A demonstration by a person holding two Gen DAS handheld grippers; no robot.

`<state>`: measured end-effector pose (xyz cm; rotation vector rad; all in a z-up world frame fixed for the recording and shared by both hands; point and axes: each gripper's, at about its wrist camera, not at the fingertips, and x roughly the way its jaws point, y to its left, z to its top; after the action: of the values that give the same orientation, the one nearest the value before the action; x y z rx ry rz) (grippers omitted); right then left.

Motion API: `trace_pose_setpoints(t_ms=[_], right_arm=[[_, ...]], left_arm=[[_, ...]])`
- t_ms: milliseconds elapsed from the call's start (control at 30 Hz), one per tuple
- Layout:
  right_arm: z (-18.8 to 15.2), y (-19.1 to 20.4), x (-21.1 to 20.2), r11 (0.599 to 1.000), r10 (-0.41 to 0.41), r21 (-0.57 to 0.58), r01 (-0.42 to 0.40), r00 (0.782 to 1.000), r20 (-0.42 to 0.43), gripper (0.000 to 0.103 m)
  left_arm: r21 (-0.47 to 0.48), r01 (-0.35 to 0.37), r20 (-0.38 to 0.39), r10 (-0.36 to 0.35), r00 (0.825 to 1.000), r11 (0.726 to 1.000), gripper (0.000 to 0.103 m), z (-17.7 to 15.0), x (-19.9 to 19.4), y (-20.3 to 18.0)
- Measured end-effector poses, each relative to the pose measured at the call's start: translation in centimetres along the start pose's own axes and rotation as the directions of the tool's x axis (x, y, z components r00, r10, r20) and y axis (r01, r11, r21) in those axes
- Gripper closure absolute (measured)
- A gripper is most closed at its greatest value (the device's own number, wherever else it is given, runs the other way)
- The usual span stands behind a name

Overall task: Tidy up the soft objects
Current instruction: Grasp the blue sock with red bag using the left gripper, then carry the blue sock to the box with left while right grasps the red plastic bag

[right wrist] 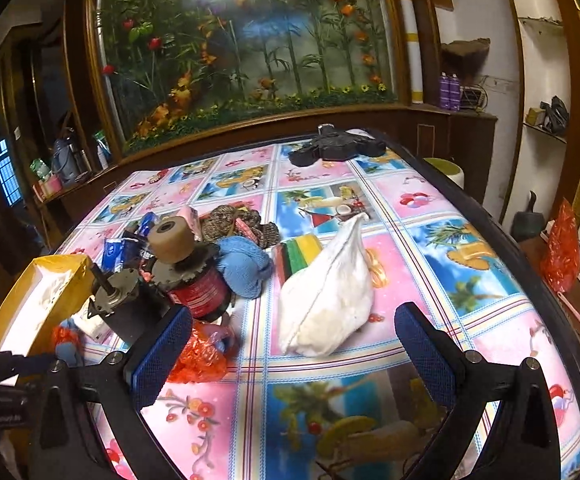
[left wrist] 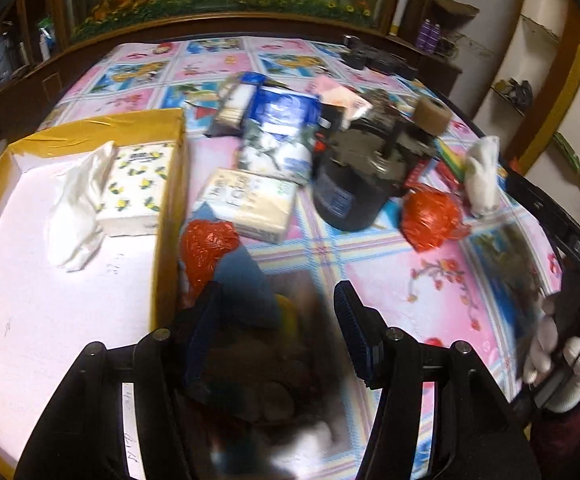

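My left gripper (left wrist: 278, 320) is shut on a blurred soft object, blue on top and brown below (left wrist: 246, 292), next to the yellow-rimmed box (left wrist: 170, 184). The box holds a lemon-print tissue pack (left wrist: 138, 188) and a white tissue (left wrist: 76, 208). My right gripper (right wrist: 294, 344) is open and empty, just short of a white cloth pouch (right wrist: 330, 292). A blue knitted bundle (right wrist: 242, 268), a brown knitted piece (right wrist: 242, 224) and a striped sponge (right wrist: 298, 252) lie behind it.
Tissue packs (left wrist: 250, 204), (left wrist: 278, 136), red plastic bags (left wrist: 430, 216), (left wrist: 206, 244), a black jar with a motor (left wrist: 354, 184), a tape roll (right wrist: 170, 240) and a red can (right wrist: 202, 292) crowd the patterned tablecloth (right wrist: 450, 240). A black device (right wrist: 338, 148) lies at the far edge.
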<state>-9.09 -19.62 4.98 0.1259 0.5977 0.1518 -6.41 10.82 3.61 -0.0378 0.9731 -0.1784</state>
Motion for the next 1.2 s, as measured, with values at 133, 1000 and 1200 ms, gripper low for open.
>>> trace_pose_setpoints(t_ms=[133,1000,1200], right_arm=[[-0.3,-0.9,0.0,0.999,0.012,0.043,-0.012,1.0,-0.005,0.001],[0.2,-5.7,0.9,0.952,0.094,0.299,-0.069,0.993,-0.071,0.001],[0.3,-3.9,1.7,0.962,0.173,0.231,-0.145,0.979,-0.106,0.001]], left_arm=[[-0.038,-0.054,0.002,0.054,0.999,0.998,0.047,0.5,0.5,1.3],[-0.013,0.206,0.07,-0.204,0.976,0.979,0.1,-2.6,-4.3,-1.3],[-0.06,0.253,0.088,-0.247,0.965,0.966,0.1,-4.5,-5.5,-1.2]])
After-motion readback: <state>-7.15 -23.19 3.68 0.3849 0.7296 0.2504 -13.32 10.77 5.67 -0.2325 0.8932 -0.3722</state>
